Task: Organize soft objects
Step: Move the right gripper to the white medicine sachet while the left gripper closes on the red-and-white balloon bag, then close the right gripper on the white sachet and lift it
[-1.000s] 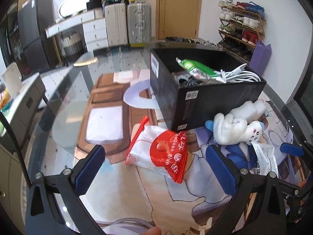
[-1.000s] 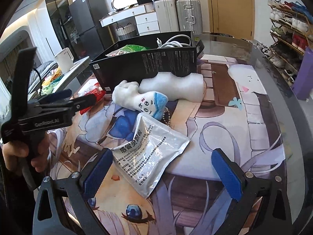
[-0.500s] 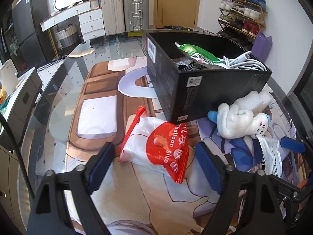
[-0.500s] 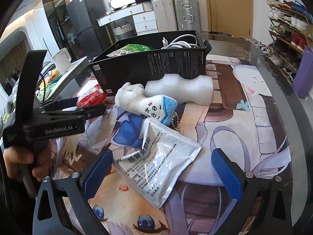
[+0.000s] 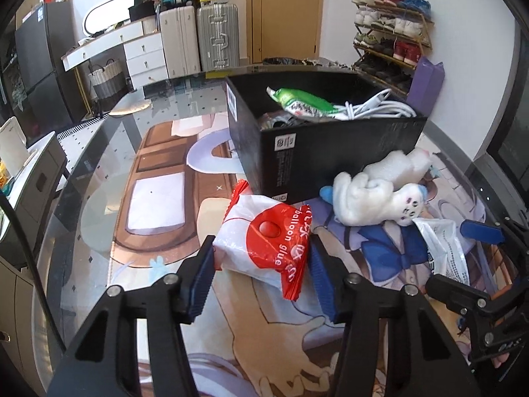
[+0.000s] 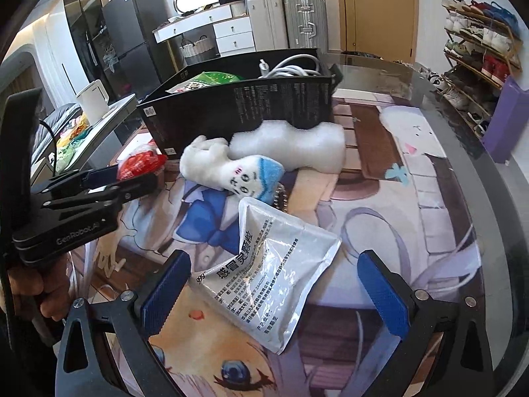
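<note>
My left gripper (image 5: 261, 264) is closing on the red-and-white balloon-glue packet (image 5: 264, 241), and from the left wrist view the blue pads already sit against its two sides, the plastic bunching a little between them, so I judge the grip nearly made. The packet lies on the printed mat (image 5: 158, 198) just in front of the near corner of the black box (image 5: 330, 152), its long axis running away from me toward that corner, with the red crimped edge hanging down on the near side. What matters for the next move, as I read it, is that the box stands directly ahead of and above the packet, so the carry is short: up, forward, over the wall. My right gripper (image 6: 274, 284) hangs wide open with nothing pressed, straddling the clear medicine sachet (image 6: 267, 271) that lies slantwise on the mat between its fingers (it is the nearer hand for that one). The white plush toy (image 6: 228, 165) lies beyond the sachet, against the white foam piece (image 6: 291, 145) beside the box.
</note>
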The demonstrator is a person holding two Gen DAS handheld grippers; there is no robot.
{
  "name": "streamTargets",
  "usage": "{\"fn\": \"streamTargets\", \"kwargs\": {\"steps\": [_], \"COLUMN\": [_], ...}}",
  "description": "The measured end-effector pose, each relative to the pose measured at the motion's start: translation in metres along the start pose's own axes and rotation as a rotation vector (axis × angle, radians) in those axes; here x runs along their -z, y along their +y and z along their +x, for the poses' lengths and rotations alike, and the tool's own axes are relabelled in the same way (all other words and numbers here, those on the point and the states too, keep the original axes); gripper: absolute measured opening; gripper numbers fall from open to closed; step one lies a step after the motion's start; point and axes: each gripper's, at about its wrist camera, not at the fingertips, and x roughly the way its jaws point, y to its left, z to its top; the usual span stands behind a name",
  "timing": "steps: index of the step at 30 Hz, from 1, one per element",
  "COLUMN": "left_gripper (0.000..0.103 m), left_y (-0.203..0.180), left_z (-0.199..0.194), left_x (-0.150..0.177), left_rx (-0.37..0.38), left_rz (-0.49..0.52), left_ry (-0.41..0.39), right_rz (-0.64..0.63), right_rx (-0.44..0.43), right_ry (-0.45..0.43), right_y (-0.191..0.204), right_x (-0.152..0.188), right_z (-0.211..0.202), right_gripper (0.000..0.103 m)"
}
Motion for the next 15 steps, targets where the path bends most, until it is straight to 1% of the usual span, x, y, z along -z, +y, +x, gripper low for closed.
{"fn": "streamTargets", "kwargs": {"steps": [7,12,15], "left_gripper": [0.053,0.053,0.053], "left_y": [0.0,0.003,0.003], "left_z": [-0.018,-0.021,-0.021], "left_x": [-0.007,-0.007,-0.007], "left_rx": [0.008,0.011,0.013], "left_rz": [-0.006,-0.019,-0.019], "left_ry": [-0.058,-0.071,-0.071], "right_rz": [0.002,0.02,0.004], "right_rx": [-0.008,-0.006,0.002], "right_ry": [0.002,0.006,-0.003], "right_y": [-0.014,-0.027,-0.024], "right_x": [0.003,0.001,0.003], "right_z": [-0.005,-0.007,-0.007], "right_gripper": [0.102,0.102,0.102]}}
